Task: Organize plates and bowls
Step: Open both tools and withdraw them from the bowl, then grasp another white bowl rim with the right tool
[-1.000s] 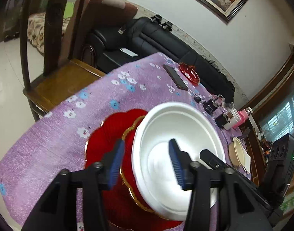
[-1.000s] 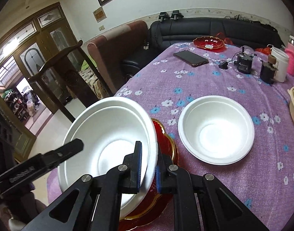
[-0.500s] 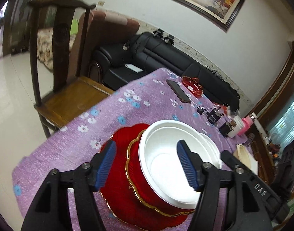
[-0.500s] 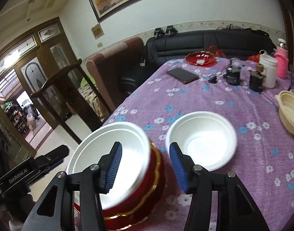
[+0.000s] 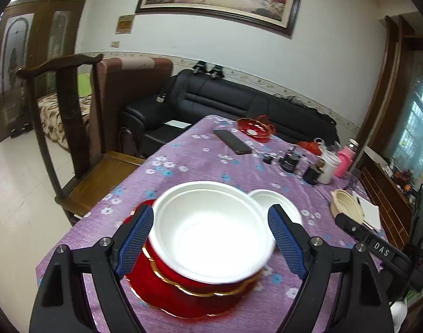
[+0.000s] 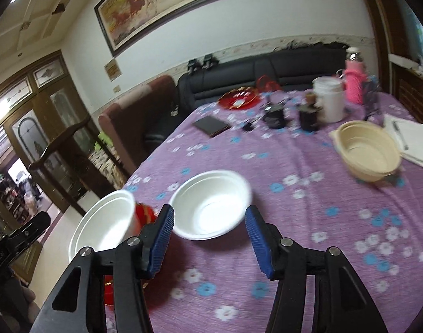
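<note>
The bench (image 5: 200,149) wears a purple flowered cloth. At its near corner by the wooden chair (image 5: 72,127) a red plate (image 5: 183,299) lies flat, a red gold-rimmed bowl (image 5: 211,285) sits on it, and a white bowl (image 5: 208,230) is nested in that. A second white bowl (image 6: 211,205) stands alone just beside the stack, toward the middle of the bench. A beige bowl (image 6: 369,152) sits near the right edge, next to a notebook (image 6: 411,136). A red dish (image 6: 239,98) and a phone (image 6: 211,126) lie toward the far edge, with a white cup (image 6: 330,100) and a pink bottle (image 6: 355,83) at the far right.

The left tongs (image 5: 215,242) stand released, jaws wide on either side of the stacked white bowl with no pad touching it; they have just been opening. The right tongs (image 6: 208,241) are also released, jaws parted with nothing between them, held short of the lone white bowl, having just sprung open.
</note>
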The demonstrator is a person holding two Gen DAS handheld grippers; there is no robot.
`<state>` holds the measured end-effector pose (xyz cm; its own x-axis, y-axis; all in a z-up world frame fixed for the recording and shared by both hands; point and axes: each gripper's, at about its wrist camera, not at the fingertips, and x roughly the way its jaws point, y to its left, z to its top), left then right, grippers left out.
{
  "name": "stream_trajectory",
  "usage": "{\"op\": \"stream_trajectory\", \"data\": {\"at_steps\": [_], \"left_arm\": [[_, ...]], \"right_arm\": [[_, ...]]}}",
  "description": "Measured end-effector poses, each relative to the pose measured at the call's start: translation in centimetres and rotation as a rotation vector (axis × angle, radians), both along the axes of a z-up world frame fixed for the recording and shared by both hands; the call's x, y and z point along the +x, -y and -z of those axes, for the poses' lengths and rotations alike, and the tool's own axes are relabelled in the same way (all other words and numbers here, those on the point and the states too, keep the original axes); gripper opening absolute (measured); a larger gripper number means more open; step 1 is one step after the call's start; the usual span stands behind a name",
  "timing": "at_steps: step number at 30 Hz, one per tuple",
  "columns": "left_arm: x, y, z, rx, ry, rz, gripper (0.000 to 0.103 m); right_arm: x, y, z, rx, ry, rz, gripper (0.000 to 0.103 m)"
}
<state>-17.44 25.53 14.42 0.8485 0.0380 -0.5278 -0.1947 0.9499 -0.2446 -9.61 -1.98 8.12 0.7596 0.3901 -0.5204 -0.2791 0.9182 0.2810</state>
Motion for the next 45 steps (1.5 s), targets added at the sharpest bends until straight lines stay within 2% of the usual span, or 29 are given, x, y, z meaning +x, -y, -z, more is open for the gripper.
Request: {"op": "stream_trajectory", "data": {"at_steps": [6,10,13,16,18,20,22,25,28,29,30,32,36,39,42,45], "left_arm": [[-0.5,2.9,-1.8,-0.016,0.013,0.098,0.084],[-1.1,4.3,-3.9,-0.076,0.010,0.217,0.084],[-2.8,5.3,-7.7,-0.053,0.077,0.266,0.084],[-5.0,6.1,-12.8,0.035,0.172,0.275,0.084],[-6.3,6.0,-16.8,0.081,0.224,0.253,0.085],[-6.8,5.8,-19.6,0.084,0.247,0.251,0.088],[-7.3,5.9,-22.7,0.110,0.276,0.266,0.090],[-7.3,6.4,-26.4,0.217,0.322,0.239,0.091],[-6.1,6.1,-27.7,0.260,0.325,0.227,0.094],[-5.8,5.8,-27.5,0.256,0.321,0.236,0.095],[-5.0,5.5,-26.5,0.243,0.305,0.247,0.095],[-3.9,5.1,-24.9,0.221,0.275,0.258,0.095],[-0.2,5.0,-20.3,0.094,0.168,0.316,0.095],[1.5,5.9,-17.5,0.025,0.121,0.361,0.095],[2.7,7.1,-15.0,-0.004,0.087,0.403,0.095],[4.3,8.0,-12.1,-0.021,0.044,0.404,0.095]], "right_arm": [[-2.3,4.0,-3.2,-0.026,0.091,0.068,0.058],[-3.6,6.5,-6.2,-0.050,0.135,0.092,0.058],[-4.9,8.6,-10.8,-0.045,0.191,0.118,0.058],[-6.6,10.3,-16.7,-0.025,0.241,0.136,0.058],[-7.4,11.2,-20.9,-0.010,0.238,0.141,0.061],[-8.0,12.1,-25.6,-0.013,0.220,0.168,0.062],[-8.7,13.1,-30.3,-0.039,0.230,0.216,0.062],[-10.5,14.3,-37.0,-0.106,0.308,0.340,0.063],[-12.4,15.3,-41.1,-0.123,0.385,0.430,0.079],[-12.7,15.4,-41.5,-0.130,0.402,0.448,0.085],[-12.8,15.3,-41.4,-0.144,0.408,0.465,0.088],[-12.3,14.6,-39.9,-0.193,0.388,0.465,0.088],[-8.7,12.7,-35.1,-0.296,0.287,0.428,0.088],[-5.1,11.5,-30.2,-0.319,0.225,0.376,0.088],[-0.5,10.3,-23.3,-0.312,0.098,0.302,0.088],[3.1,10.2,-17.6,-0.340,0.013,0.270,0.088]]}}
